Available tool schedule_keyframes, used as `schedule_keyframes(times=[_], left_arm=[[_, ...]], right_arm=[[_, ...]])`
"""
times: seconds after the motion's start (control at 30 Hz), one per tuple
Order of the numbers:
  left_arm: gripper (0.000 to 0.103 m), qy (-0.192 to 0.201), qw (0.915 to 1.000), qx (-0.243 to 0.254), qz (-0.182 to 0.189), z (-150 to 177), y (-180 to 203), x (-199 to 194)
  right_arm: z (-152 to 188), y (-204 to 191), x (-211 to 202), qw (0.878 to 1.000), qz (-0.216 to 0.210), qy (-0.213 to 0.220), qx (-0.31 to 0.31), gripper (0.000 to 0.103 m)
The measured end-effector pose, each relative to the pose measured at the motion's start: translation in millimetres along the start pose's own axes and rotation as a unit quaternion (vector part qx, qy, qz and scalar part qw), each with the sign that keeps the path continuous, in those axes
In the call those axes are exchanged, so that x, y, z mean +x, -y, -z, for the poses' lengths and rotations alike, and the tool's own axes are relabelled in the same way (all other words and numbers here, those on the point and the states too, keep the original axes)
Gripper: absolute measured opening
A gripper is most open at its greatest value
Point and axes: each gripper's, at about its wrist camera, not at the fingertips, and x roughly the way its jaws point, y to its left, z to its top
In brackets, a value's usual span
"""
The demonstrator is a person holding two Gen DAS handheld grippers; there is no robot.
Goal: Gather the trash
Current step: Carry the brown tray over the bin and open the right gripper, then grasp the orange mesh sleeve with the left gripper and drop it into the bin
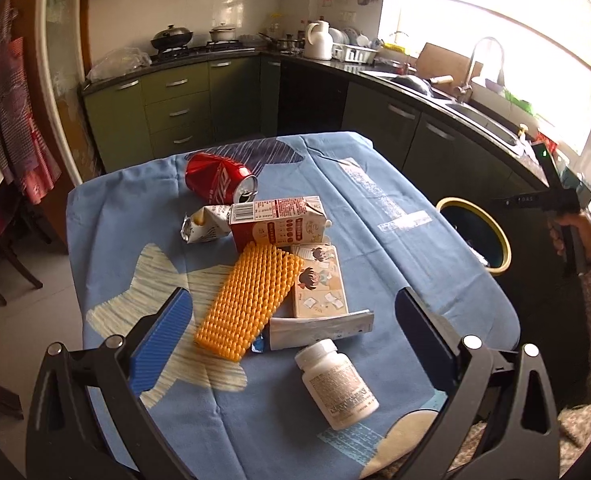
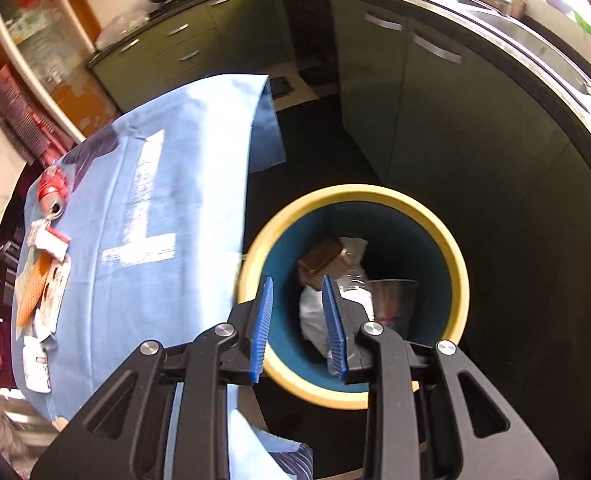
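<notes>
While my right gripper (image 2: 297, 322) hangs empty, half-open over the bin (image 2: 457, 264), my wide-open left gripper (image 1: 295, 328) should grab the pill bottle (image 1: 337, 384) next.

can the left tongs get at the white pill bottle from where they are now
Probably yes: the left tongs are open wide, the white pill bottle lies on its side just ahead between them, nothing on top.
</notes>
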Motion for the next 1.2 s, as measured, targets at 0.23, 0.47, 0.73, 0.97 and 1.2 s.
schedule_keyframes(times=[0.23,0.47,0.73,0.97,1.2], left_arm=[[0.097,-0.067,0.9934,0.077,0.052,0,-18,72],[0.092,-0.126,0.9855,0.023,0.111,-7,-59,121],[0.069,-0.18,0.9783,0.047,0.091,4,-62,150],[0.052,-0.199,0.9726,0.07,0.098,13,-60,157],[0.014,-0.154,0.9815,0.067,0.091,0,-60,136]], right_arm=[[2,-20,-3,1.0,-0.004,-0.006,-0.023,0.032],[7,-26,3,0.999,0.003,-0.018,-0.034,0.033],[6,-33,11,0.999,0.0,-0.028,-0.042,0.033],[7,-42,15,0.998,-0.002,-0.033,-0.05,0.033],[10,-44,14,0.998,-0.004,-0.033,-0.053,0.033]])
